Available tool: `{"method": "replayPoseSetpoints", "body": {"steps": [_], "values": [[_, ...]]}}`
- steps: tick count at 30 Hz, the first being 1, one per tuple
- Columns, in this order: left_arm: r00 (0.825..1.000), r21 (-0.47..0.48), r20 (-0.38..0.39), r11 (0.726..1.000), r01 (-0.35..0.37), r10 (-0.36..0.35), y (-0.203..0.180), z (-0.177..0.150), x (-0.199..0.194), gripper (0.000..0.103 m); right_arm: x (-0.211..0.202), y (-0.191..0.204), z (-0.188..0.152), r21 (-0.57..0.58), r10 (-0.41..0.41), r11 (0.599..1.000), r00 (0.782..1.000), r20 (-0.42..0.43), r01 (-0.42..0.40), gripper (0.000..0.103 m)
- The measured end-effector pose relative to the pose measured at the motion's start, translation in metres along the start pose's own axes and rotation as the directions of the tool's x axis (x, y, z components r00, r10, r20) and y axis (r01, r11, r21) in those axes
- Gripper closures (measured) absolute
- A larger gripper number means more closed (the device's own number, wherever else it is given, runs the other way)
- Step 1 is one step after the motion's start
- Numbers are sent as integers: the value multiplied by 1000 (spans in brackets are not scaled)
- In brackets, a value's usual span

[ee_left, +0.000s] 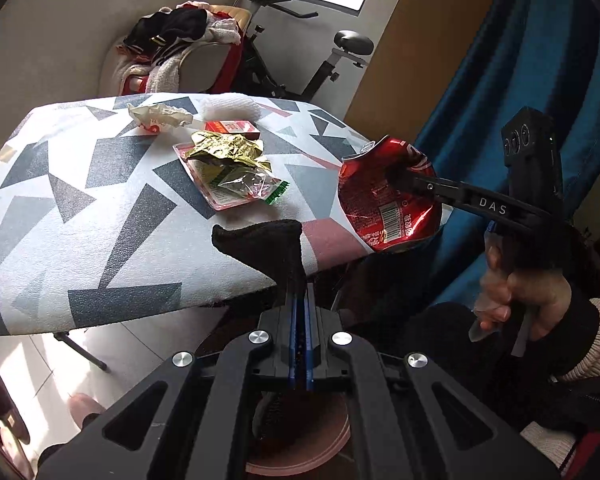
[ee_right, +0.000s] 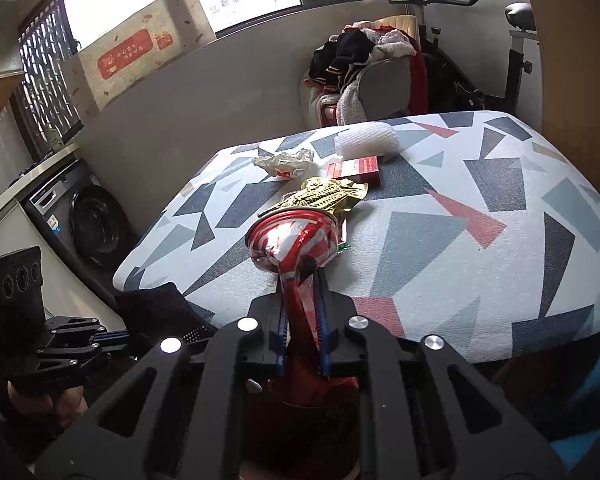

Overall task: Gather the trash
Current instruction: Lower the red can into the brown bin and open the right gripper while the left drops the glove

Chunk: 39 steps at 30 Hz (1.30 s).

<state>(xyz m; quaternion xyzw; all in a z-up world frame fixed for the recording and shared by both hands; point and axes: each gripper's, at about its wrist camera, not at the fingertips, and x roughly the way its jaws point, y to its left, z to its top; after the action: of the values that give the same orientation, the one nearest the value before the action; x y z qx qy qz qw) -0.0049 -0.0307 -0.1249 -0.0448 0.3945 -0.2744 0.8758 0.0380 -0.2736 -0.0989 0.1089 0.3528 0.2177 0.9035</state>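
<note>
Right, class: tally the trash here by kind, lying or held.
Crushed can, in right gripper: 1
Gold wrapper: 1
Clear wrapper: 1
Crumpled paper: 1
Red box: 1
White foam sleeve: 1
Black cloth, in left gripper: 1
Total: 7

You can read the white letters "DAS" on the black finger of the right gripper [ee_left: 398, 178]. The crushed red can [ee_left: 388, 200] carries a barcode and small print, too small to read.
</note>
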Motion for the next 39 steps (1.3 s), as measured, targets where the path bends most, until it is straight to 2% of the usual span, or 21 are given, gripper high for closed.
{"method": "replayPoseSetpoints", "body": {"steps": [2, 5, 8, 12, 14, 18, 22, 27, 33, 39], "values": [[1000, 22, -9, 1000, -3, 3, -2, -6, 3, 93, 0, -1, -6, 13, 6, 1000, 1000, -2, -6, 87], [1000, 60, -5, 998, -5, 5, -6, -12, 3, 59, 2, -1, -14, 32, 13, 999, 1000, -14, -13, 87], [1000, 79, 11, 997, -18, 17, -5, -14, 0, 50, 6, 0, -23, 41, 24, 999, 999, -32, -22, 87], [995, 62, 72, 995, -80, 75, 6, -13, -12, 33, 14, 2, -38, 46, 34, 998, 997, -67, -31, 87], [988, 53, 104, 991, -121, 115, 13, -14, -18, 27, 20, 4, -48, 39, 34, 999, 995, -98, -31, 87], [964, 59, 160, 972, -226, 214, 23, -20, -29, 19, 34, 9, -72, 24, 34, 999, 984, -175, -31, 87], [951, 35, 179, 964, -262, 252, 34, -25, -34, 14, 50, 13, -92, 10, 29, 1000, 968, -248, -27, 87], [930, 43, 194, 945, -325, 311, 39, -36, -32, 11, 62, 19, -100, -24, 11, 1000, 954, -301, -19, 87], [916, 34, 193, 930, -366, 353, 40, -40, -30, 8, 81, 24, -113, -63, -39, 998, 924, -381, 16, 87], [916, 28, 152, 924, -381, 372, 44, -41, -21, 7, 90, 32, -119, -116, -72, 993, 908, -412, 26, 86]]}}
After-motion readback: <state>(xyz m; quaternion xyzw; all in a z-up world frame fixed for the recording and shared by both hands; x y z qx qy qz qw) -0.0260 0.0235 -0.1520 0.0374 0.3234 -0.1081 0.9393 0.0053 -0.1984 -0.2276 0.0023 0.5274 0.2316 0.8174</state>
